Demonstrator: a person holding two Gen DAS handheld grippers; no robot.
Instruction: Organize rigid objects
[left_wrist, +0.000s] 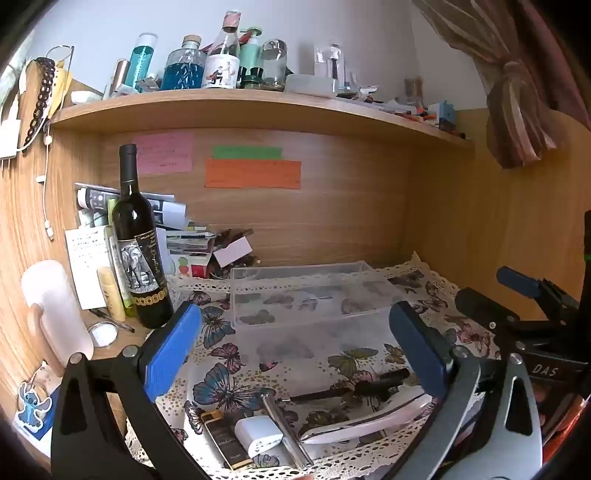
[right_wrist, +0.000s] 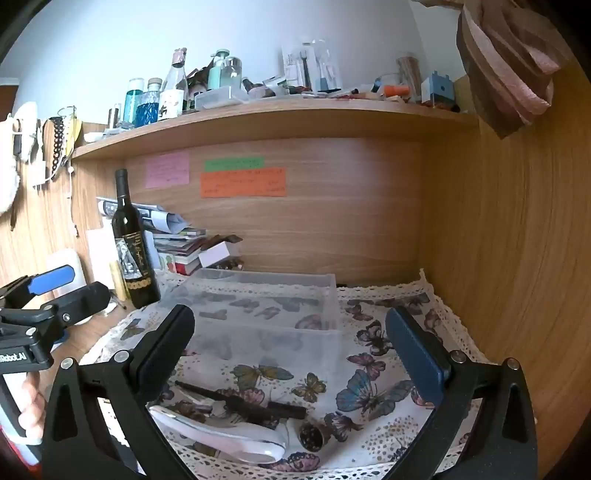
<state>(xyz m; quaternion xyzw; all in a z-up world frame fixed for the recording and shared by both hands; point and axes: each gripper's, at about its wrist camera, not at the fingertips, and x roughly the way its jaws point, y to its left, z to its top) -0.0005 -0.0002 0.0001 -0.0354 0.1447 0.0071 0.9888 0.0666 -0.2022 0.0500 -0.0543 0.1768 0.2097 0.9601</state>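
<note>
Both tools hang side by side above the front edge of the table, each spread wide with nothing between the pads. The left tool (left_wrist: 295, 354) frames the clear plastic box (left_wrist: 306, 291), and the right tool (right_wrist: 291, 354) does the same from slightly further right, so neither has yet committed to any one item.

The box sits open-topped on the butterfly cloth (left_wrist: 354, 354), towards the back panel. It looks empty, though its walls are see-through and the cloth pattern shows through them. That reads as the destination: an open container set centrally, within easy reach of either tool.

The loose items lie in a cluster at the near edge of the cloth, well short of the box. From the left view: a black and gold lighter (left_wrist: 225, 443), a white charger plug (left_wrist: 258, 437) touching it, a slim metal bar (left_wrist: 284, 428) beside that, a long white curved piece (left_wrist: 365, 417), and a dark pen-like stick (left_wrist: 354, 387) lying across the cloth. The right view adds a small dark round cap (right_wrist: 310, 435) just beside the white piece.

A wine bottle (left_wrist: 138, 243) stands upright at the left, off the cloth, beside stacked papers (left_wrist: 184, 240); it seems parked clear of the work.

Sorting appears not yet started. The tools look poised high so the cameras take in both the items and the box before a first pick.
</note>
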